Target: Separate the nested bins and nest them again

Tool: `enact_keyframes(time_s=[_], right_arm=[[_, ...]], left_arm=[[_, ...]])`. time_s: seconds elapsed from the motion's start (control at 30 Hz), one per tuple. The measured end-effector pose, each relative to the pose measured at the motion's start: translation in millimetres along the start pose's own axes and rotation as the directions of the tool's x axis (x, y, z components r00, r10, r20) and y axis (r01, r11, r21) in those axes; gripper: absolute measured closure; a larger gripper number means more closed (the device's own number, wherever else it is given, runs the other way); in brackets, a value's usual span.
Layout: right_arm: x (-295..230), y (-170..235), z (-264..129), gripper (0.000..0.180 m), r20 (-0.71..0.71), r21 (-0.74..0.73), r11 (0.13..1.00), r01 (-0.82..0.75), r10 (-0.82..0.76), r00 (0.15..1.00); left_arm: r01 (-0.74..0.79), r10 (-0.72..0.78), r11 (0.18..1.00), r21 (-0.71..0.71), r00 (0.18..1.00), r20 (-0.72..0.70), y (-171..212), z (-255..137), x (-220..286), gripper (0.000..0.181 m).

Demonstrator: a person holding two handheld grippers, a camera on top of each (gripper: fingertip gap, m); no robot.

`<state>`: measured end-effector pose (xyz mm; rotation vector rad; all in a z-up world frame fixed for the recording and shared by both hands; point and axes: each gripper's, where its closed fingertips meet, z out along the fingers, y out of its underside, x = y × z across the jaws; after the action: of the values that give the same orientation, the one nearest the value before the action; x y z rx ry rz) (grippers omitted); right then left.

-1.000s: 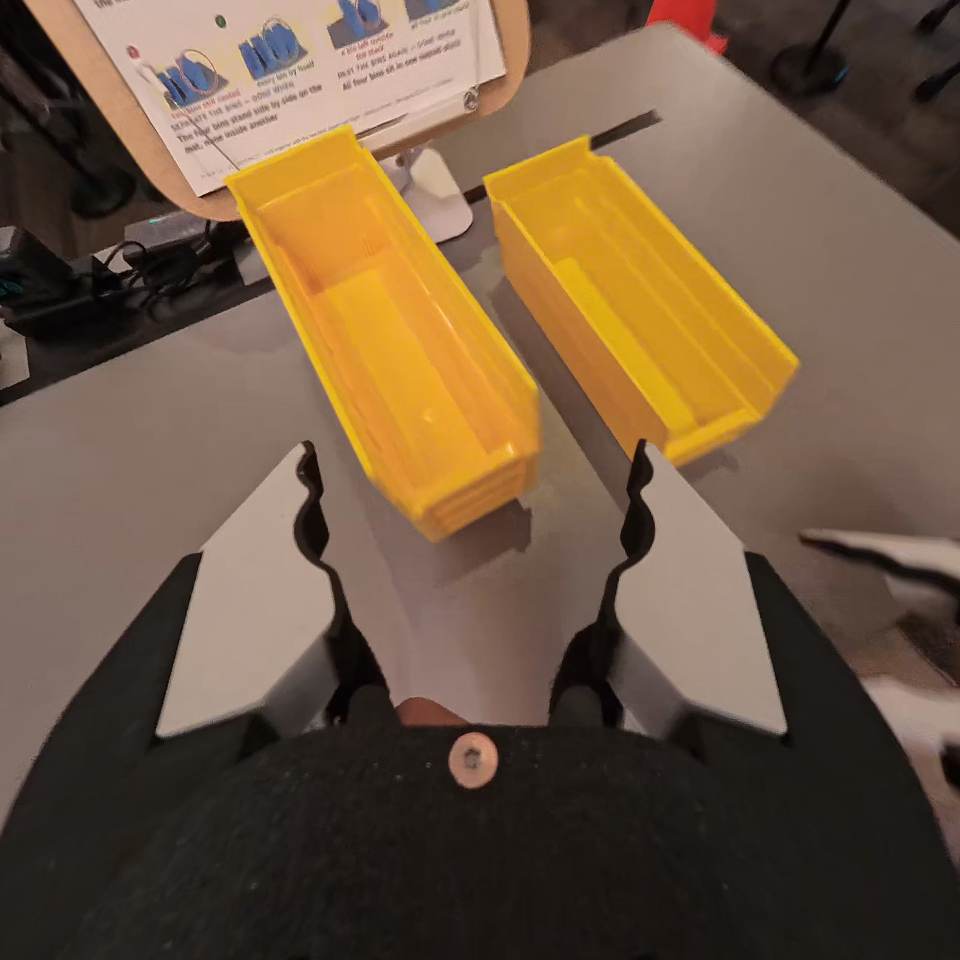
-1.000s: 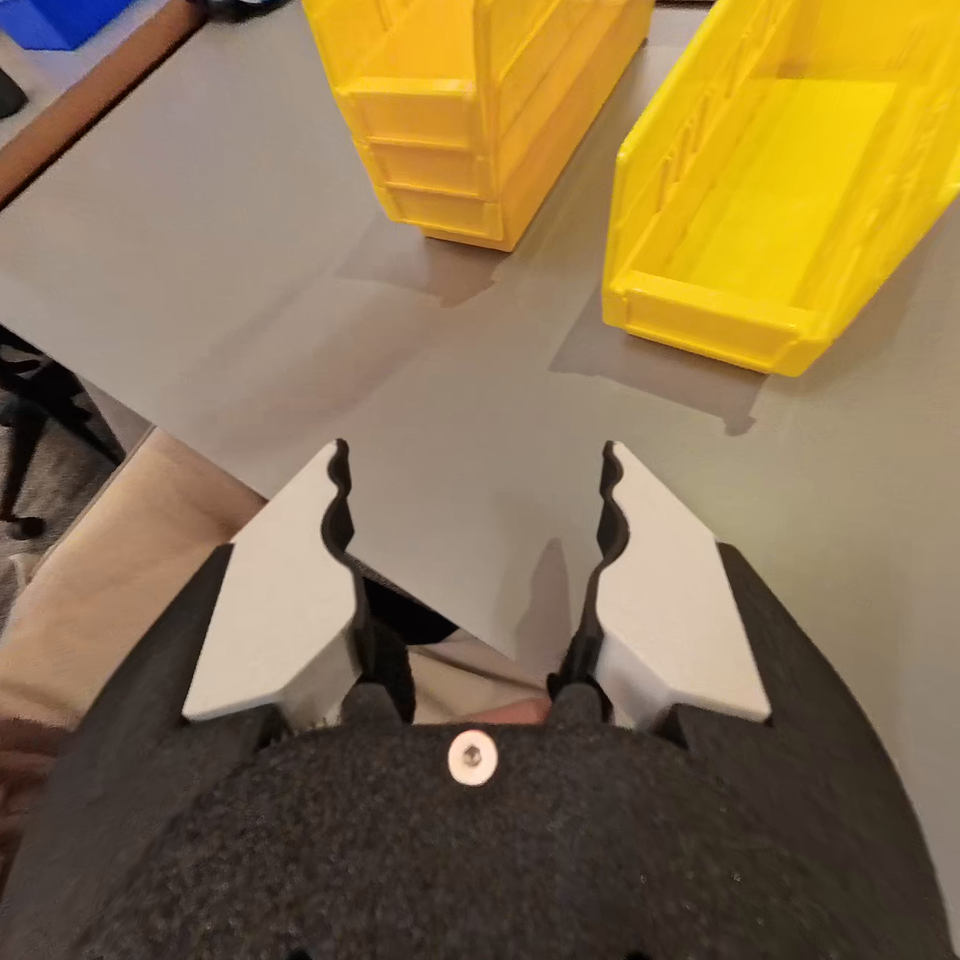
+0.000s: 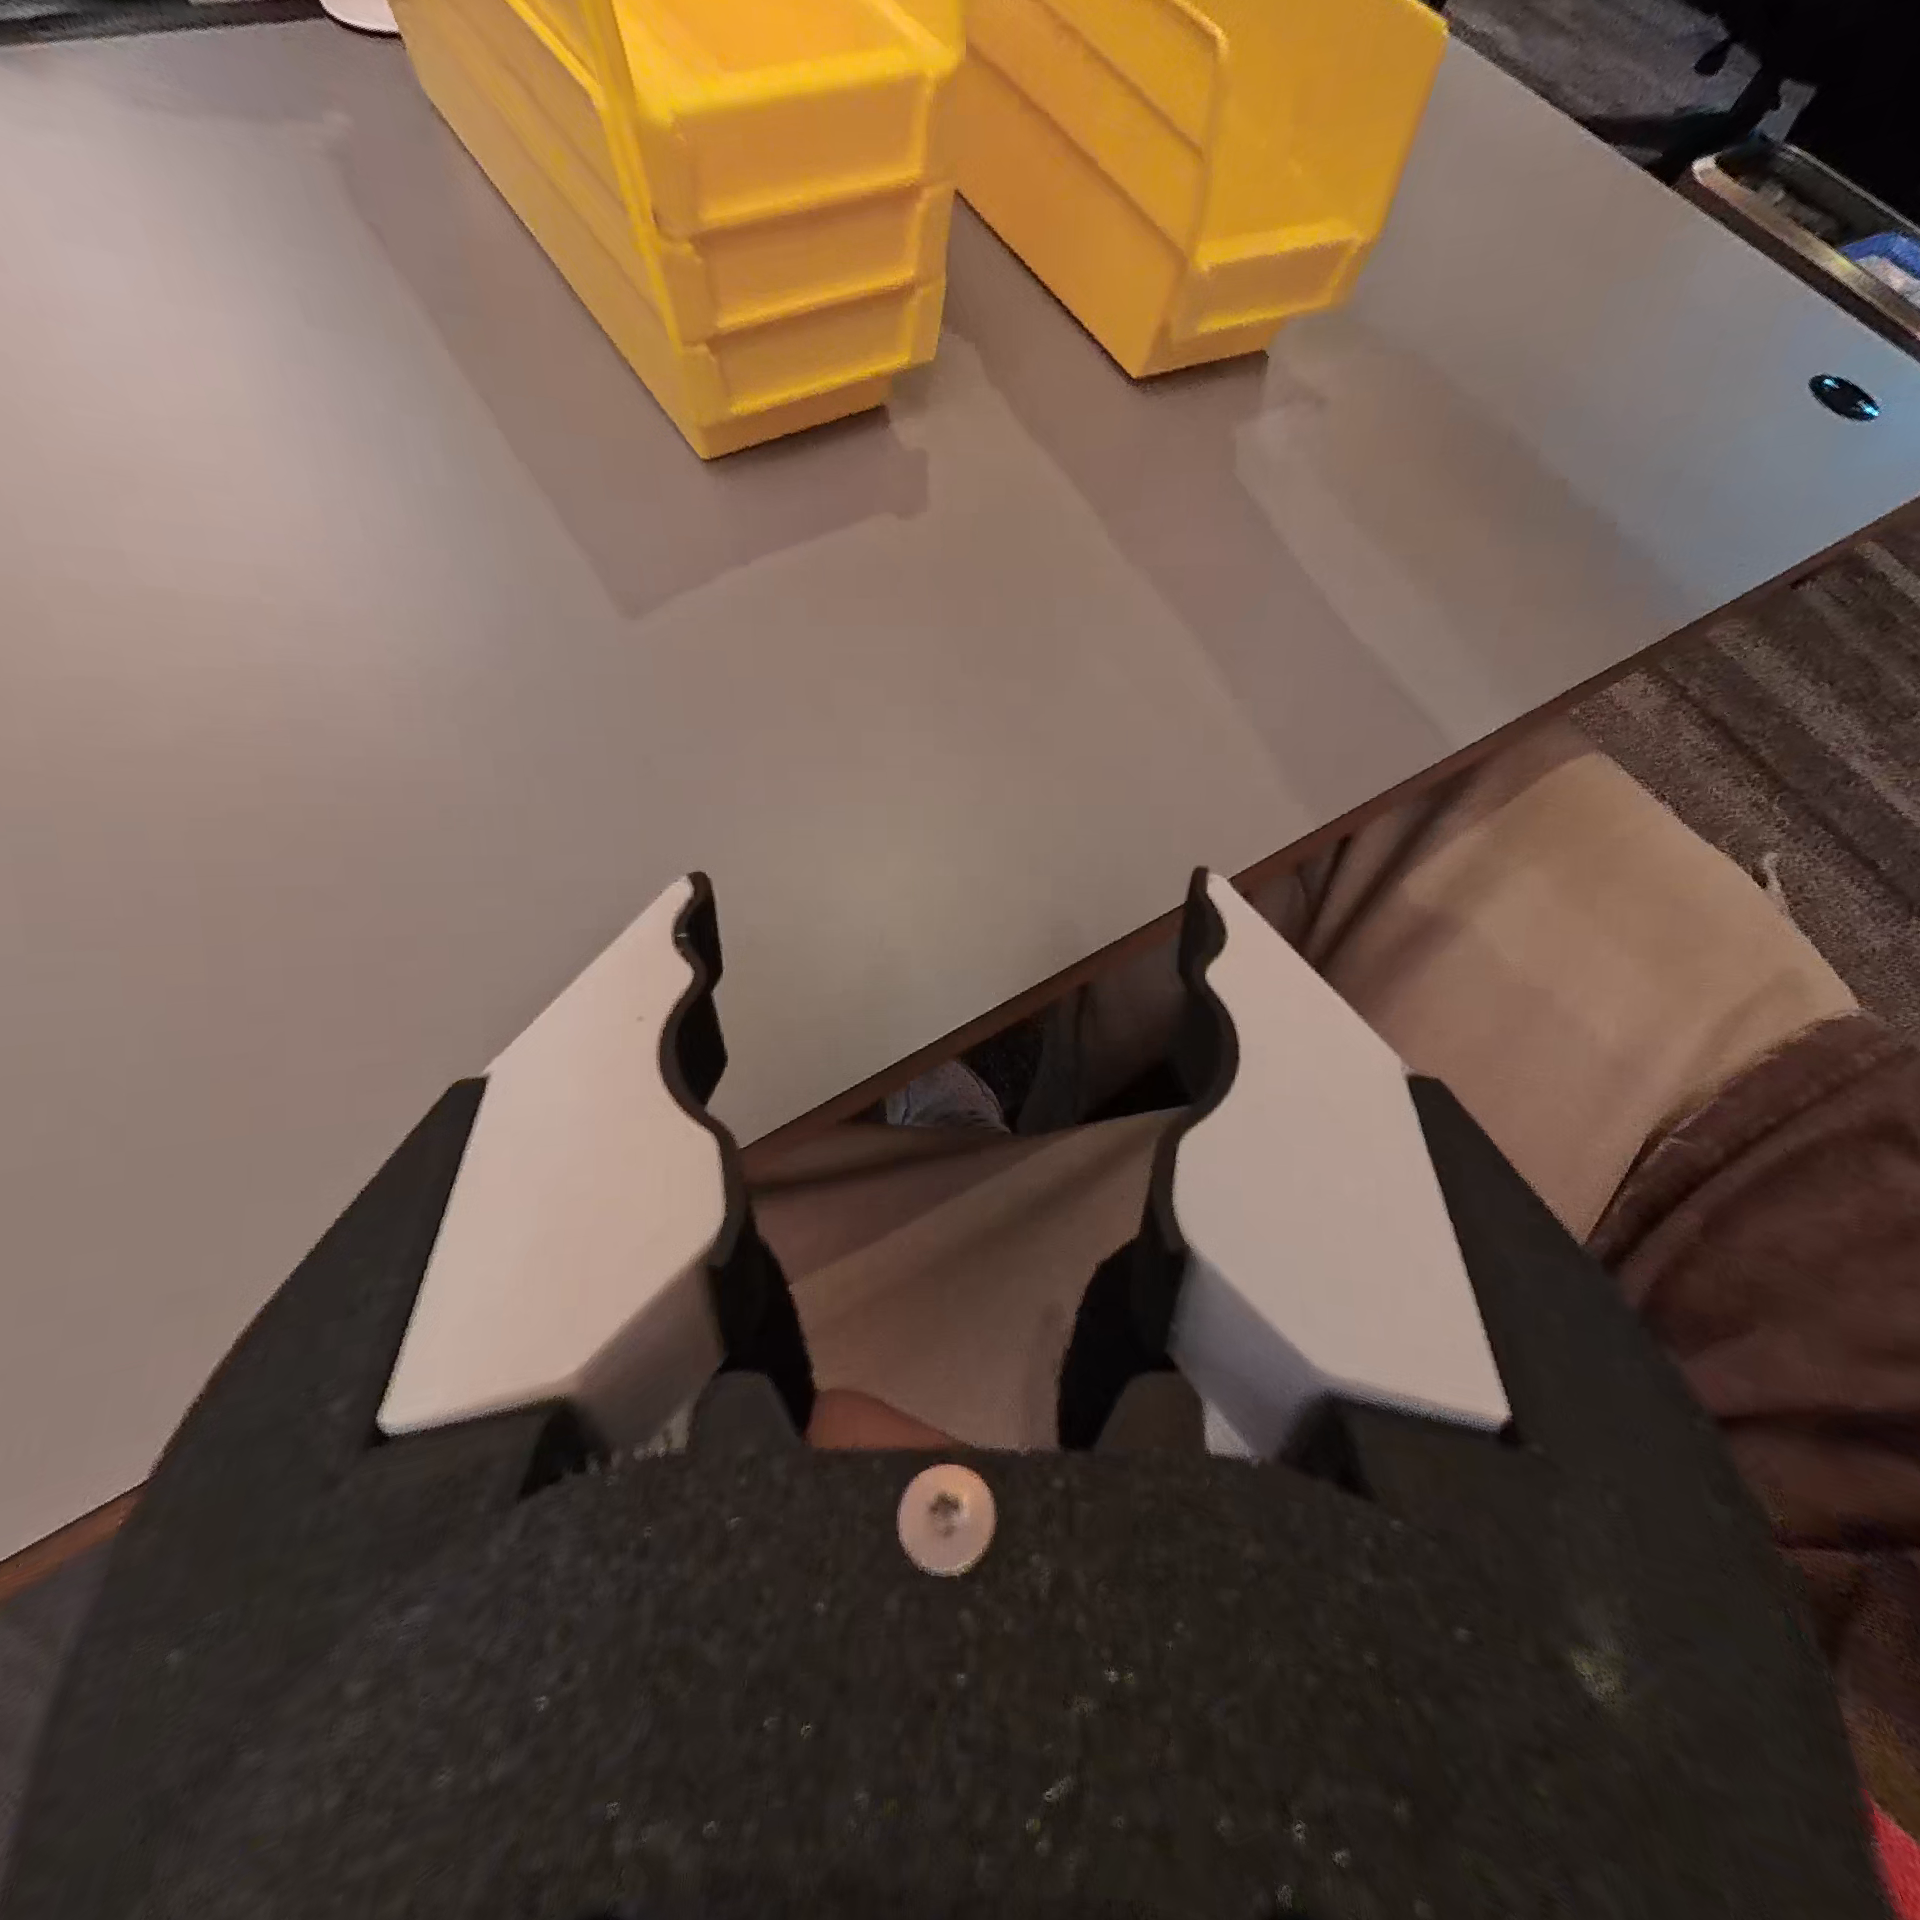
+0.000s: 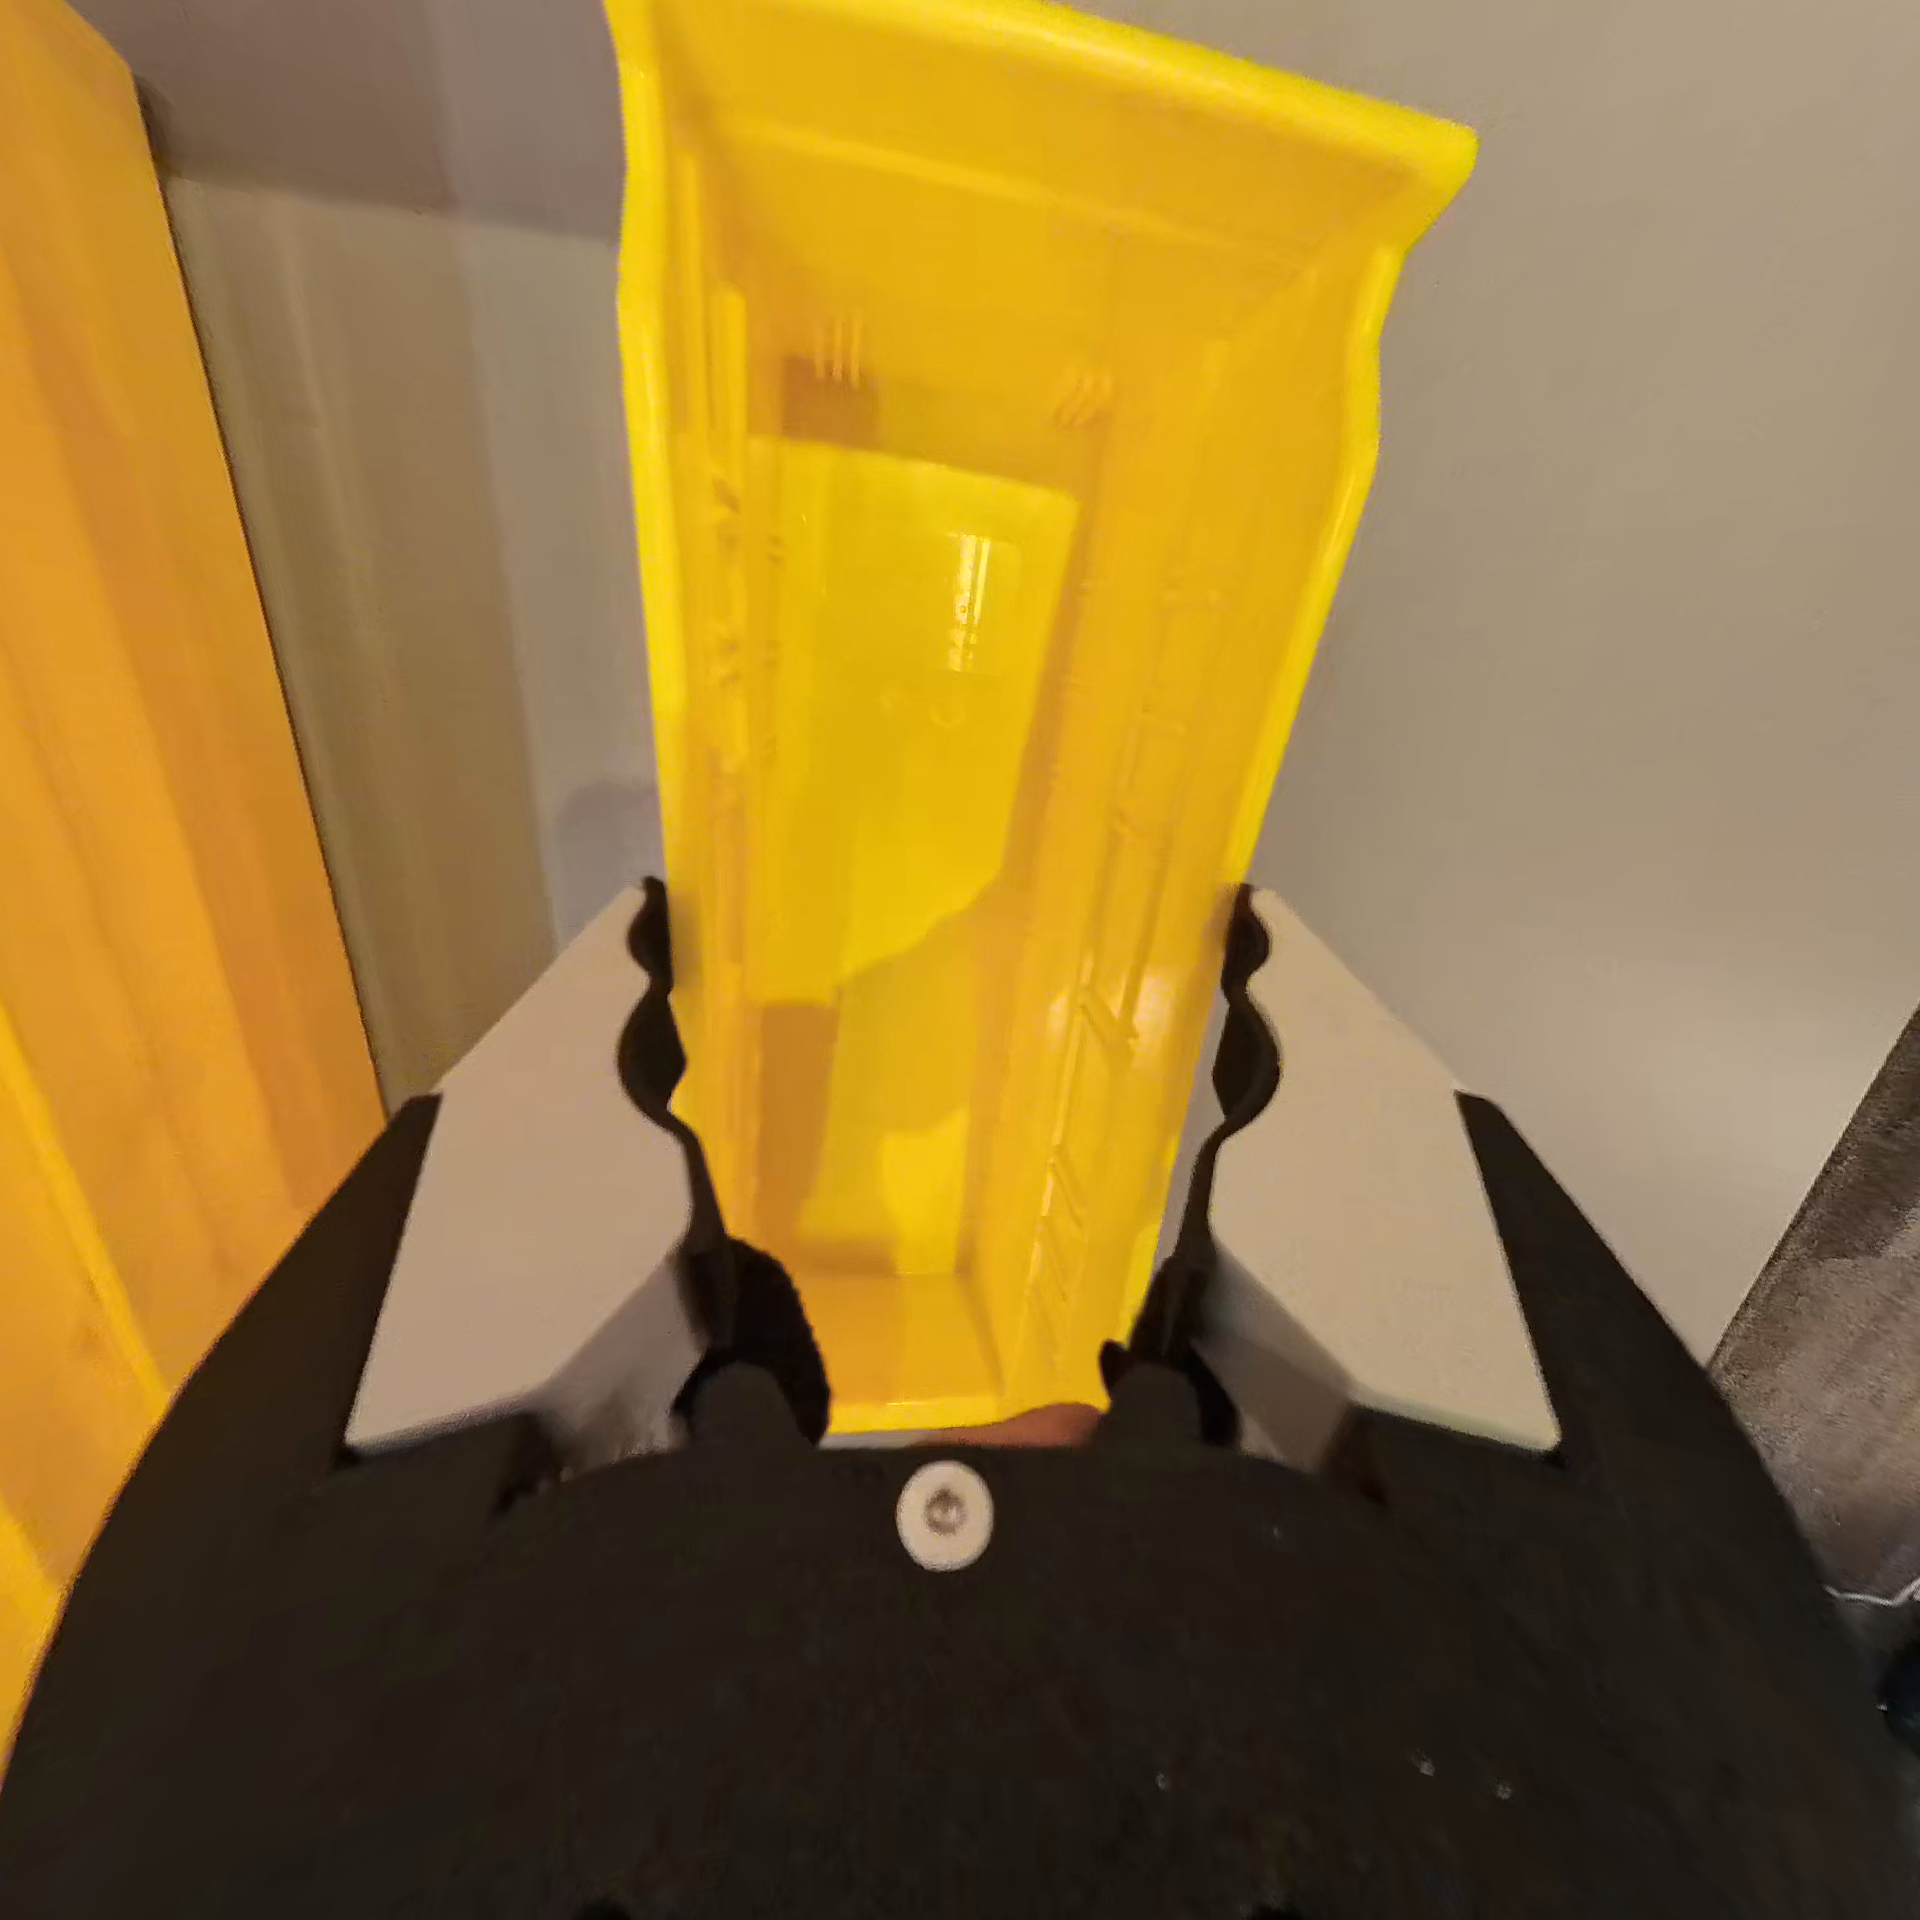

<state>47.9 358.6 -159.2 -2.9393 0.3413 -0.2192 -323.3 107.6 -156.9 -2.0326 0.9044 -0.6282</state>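
My right tongs [image 4: 951, 914] are spread around the near end of one yellow bin [image 4: 997, 665] but maybe not pinching yet, my left tongs [image 3: 951, 894] hang spread and empty, well back from the stack of bins [image 3: 790, 239], so a lift now could drop it.
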Motion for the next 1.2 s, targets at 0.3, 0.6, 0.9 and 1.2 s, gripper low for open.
enact_keyframes(time_s=[0.3,0.6,0.9,1.2], right_arm=[[5,6,-6,0.091,0.02,0.003,0.999,-0.054,0.054,0.998],[13,5,-49,0.093,-0.015,0.036,0.999,-0.027,0.027,1.0],[-5,2,-130,0.093,-0.025,0.129,0.992,0.01,-0.007,1.0],[-60,-7,-228,0.092,-0.064,0.164,0.978,0.126,-0.117,0.991]], left_arm=[[0.049,-0.049,0.999,0.004,0.999,0.006,-1,-3,-8,0.097],[0.02,-0.02,1.0,-0.002,0.999,0.043,0,-3,-9,0.098],[-0.016,0.016,1.0,0.012,0.998,0.054,-3,-5,-5,0.099],[-0.056,0.055,0.998,0.01,0.995,0.079,-2,-6,-3,0.099]])
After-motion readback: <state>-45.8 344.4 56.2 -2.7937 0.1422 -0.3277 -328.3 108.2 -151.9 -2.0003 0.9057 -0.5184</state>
